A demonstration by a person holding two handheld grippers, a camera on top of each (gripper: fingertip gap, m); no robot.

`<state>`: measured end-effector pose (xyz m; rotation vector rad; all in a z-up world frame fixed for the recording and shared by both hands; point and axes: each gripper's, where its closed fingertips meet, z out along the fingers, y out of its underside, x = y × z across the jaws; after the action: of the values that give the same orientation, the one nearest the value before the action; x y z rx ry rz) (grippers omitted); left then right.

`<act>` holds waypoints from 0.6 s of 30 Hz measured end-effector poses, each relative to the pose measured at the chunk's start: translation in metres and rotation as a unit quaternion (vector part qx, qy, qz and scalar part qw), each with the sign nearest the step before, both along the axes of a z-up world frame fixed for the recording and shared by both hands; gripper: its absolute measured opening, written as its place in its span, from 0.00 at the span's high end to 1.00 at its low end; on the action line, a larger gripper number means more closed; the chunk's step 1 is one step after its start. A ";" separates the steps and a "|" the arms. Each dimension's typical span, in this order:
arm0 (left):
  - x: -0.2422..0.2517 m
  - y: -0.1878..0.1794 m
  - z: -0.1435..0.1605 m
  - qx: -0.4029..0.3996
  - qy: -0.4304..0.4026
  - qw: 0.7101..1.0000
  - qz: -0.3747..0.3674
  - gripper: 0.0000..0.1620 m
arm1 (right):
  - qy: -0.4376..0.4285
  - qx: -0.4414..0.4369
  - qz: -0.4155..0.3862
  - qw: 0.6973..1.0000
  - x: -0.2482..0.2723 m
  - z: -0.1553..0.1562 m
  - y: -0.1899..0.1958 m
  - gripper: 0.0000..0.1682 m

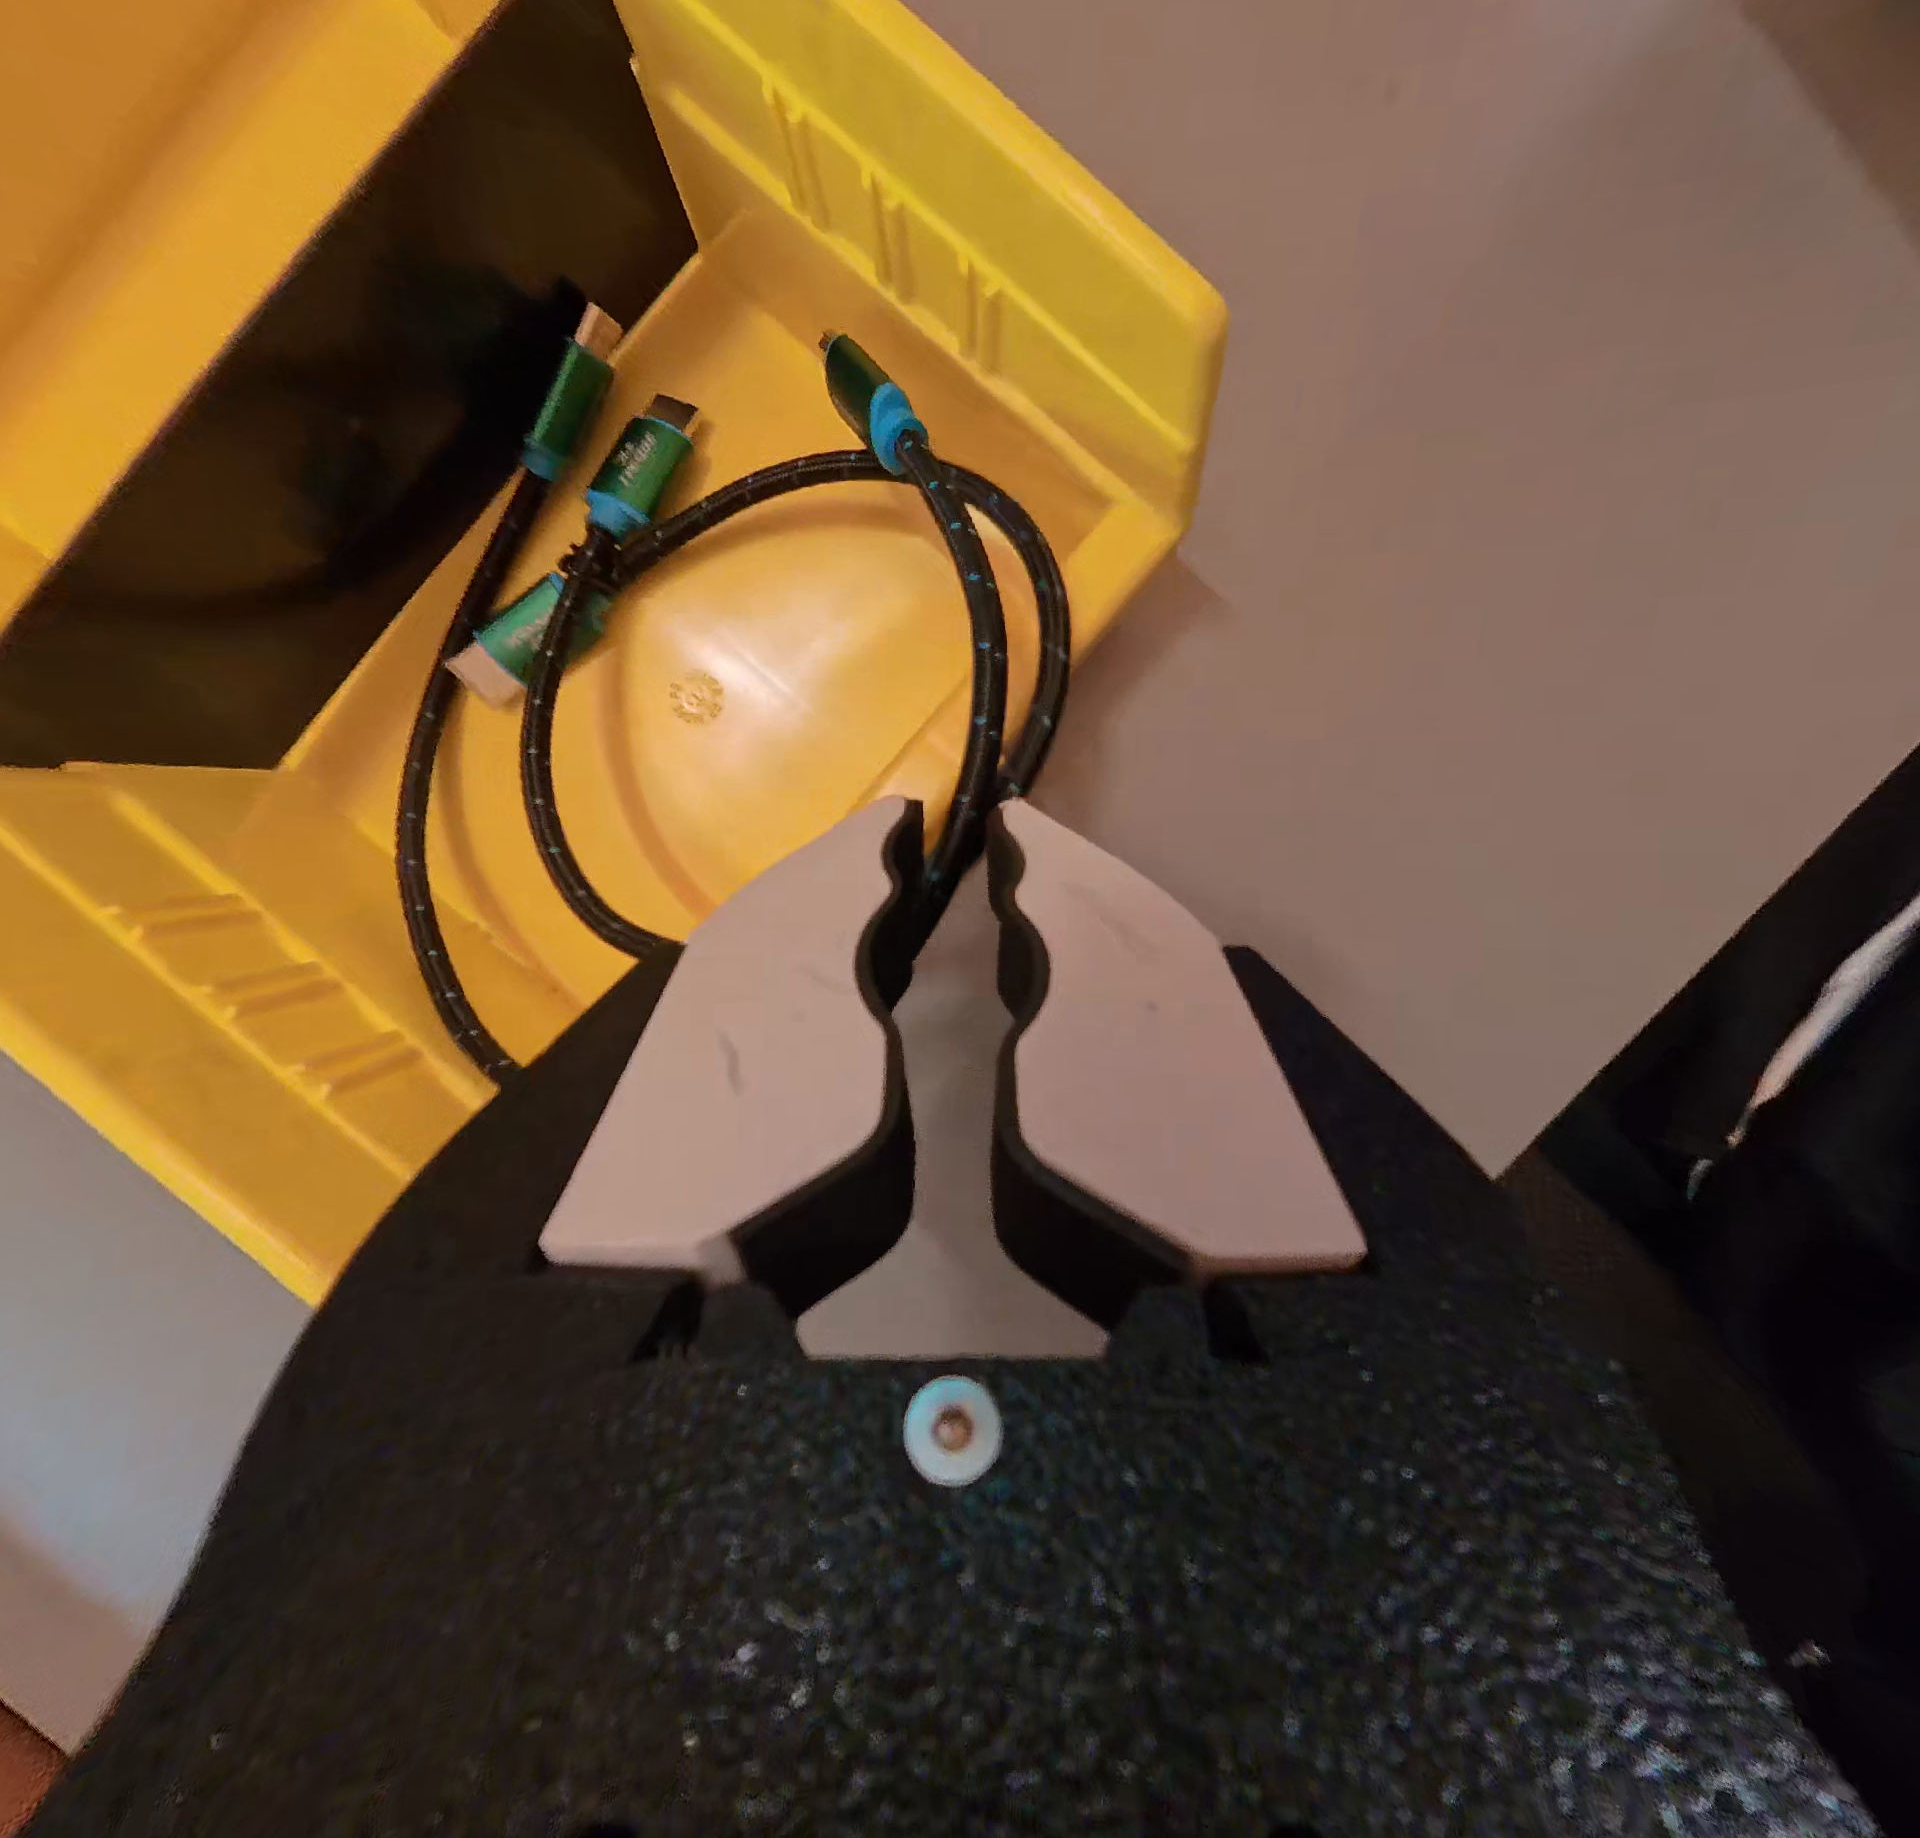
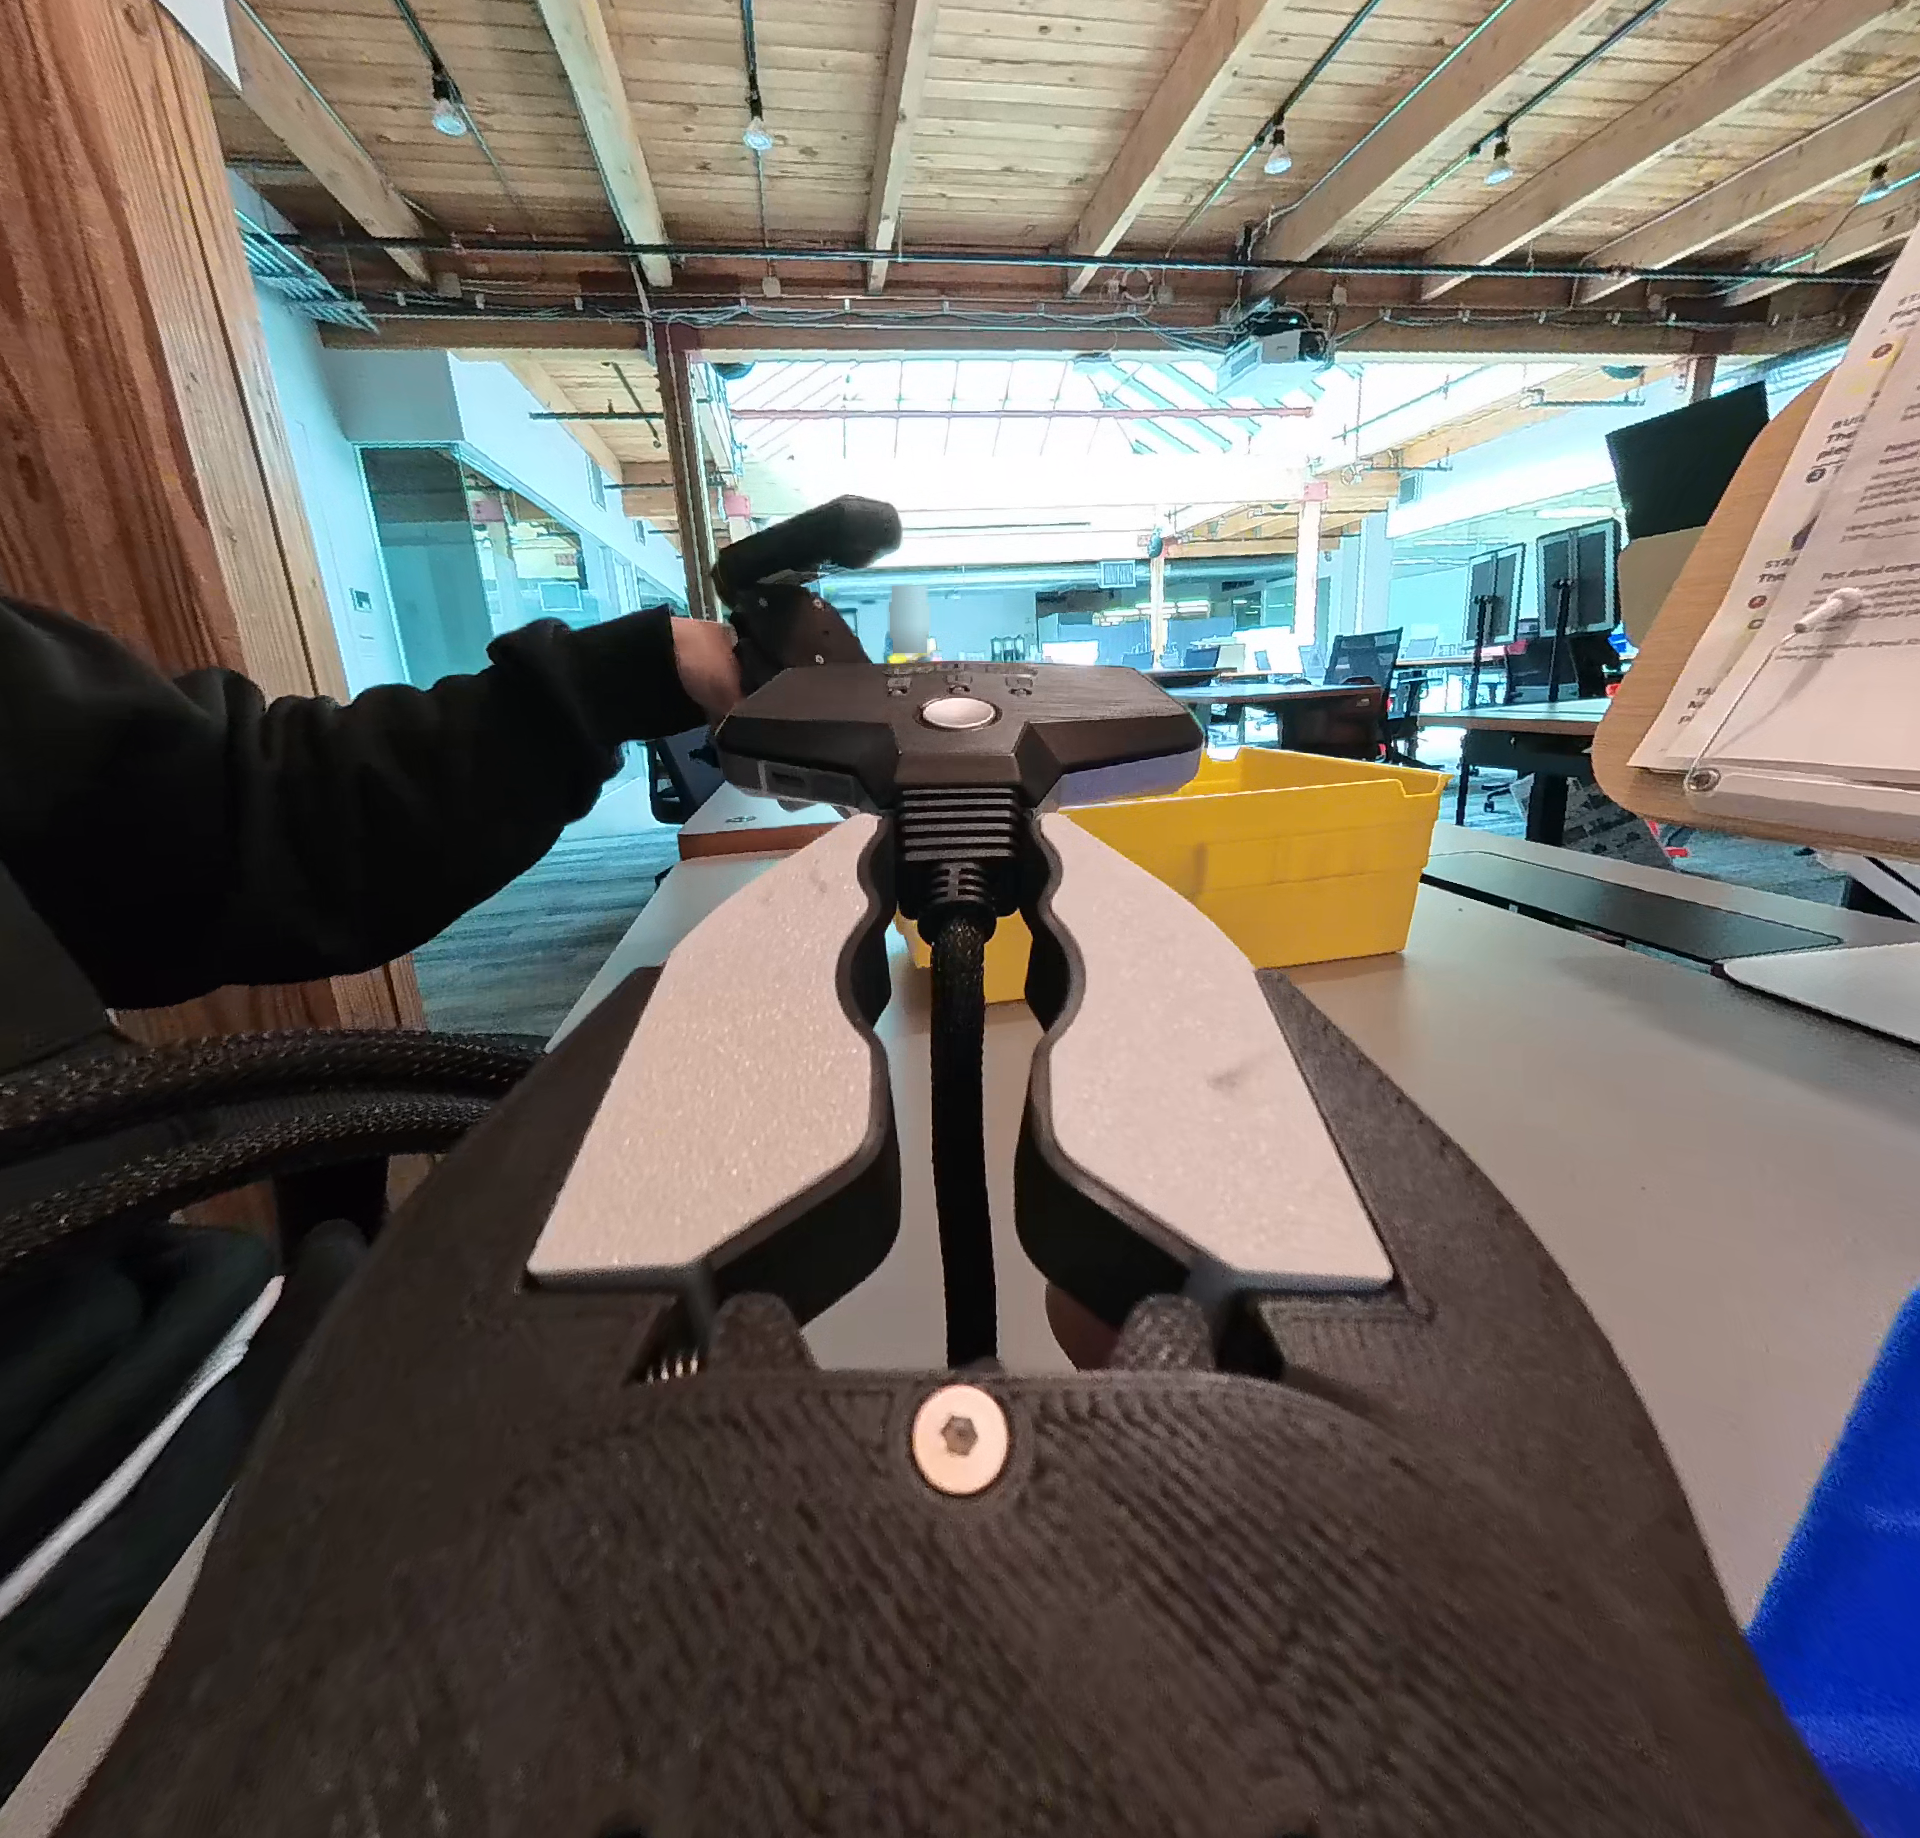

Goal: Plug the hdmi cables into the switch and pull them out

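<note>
My left gripper (image 1: 956, 822) hangs over a yellow bin (image 1: 935, 178) and is shut on a black braided hdmi cable (image 1: 982, 645) near its fingertips. Several green plugs with blue collars lie in the bin, one at the right (image 1: 857, 386) and others at the left (image 1: 634, 463). My right gripper (image 2: 956, 843) is shut on the ribbed cable neck of the black hdmi switch (image 2: 956, 723) and holds it level above the table. The switch's own black cord (image 2: 961, 1113) runs back between the fingers. The left gripper (image 2: 800, 583), in a black-sleeved hand, shows beyond the switch.
A black divider (image 1: 343, 386) stands in the bin's left part. The bin (image 2: 1299, 853) sits on a grey table (image 2: 1558, 1165). A board with papers (image 2: 1766, 645) leans at the right, above a flat grey device (image 2: 1621, 915). A chair armrest (image 2: 208, 1092) lies at the left.
</note>
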<state>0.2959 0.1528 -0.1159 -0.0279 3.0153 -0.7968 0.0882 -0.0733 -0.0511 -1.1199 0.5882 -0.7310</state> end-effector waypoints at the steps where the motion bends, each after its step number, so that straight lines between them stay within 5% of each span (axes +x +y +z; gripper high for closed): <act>1: 0.001 0.000 0.000 0.001 -0.003 1.000 0.000 0.97 | 0.001 -0.002 0.000 1.000 0.000 0.000 0.000 0.87; 4: 0.001 -0.007 0.005 -0.021 -0.005 1.000 -0.007 1.00 | 0.003 -0.005 0.000 1.000 0.001 -0.001 0.001 0.87; 9: 0.002 -0.027 0.026 -0.102 -0.024 0.994 0.006 0.89 | 0.003 -0.006 0.003 1.000 0.000 -0.001 0.002 0.87; 12: -0.004 -0.021 0.007 -0.040 0.001 0.999 -0.006 0.83 | 0.003 -0.006 0.004 1.000 0.000 -0.001 0.002 0.87; 18: -0.004 -0.025 -0.013 -0.001 -0.003 1.000 0.000 0.97 | 0.004 -0.008 0.004 1.000 0.000 -0.002 0.002 0.87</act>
<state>0.2915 0.1280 -0.1287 -0.0240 3.0085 -0.7974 0.0884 -0.0709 -0.0531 -1.1402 0.5850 -0.7251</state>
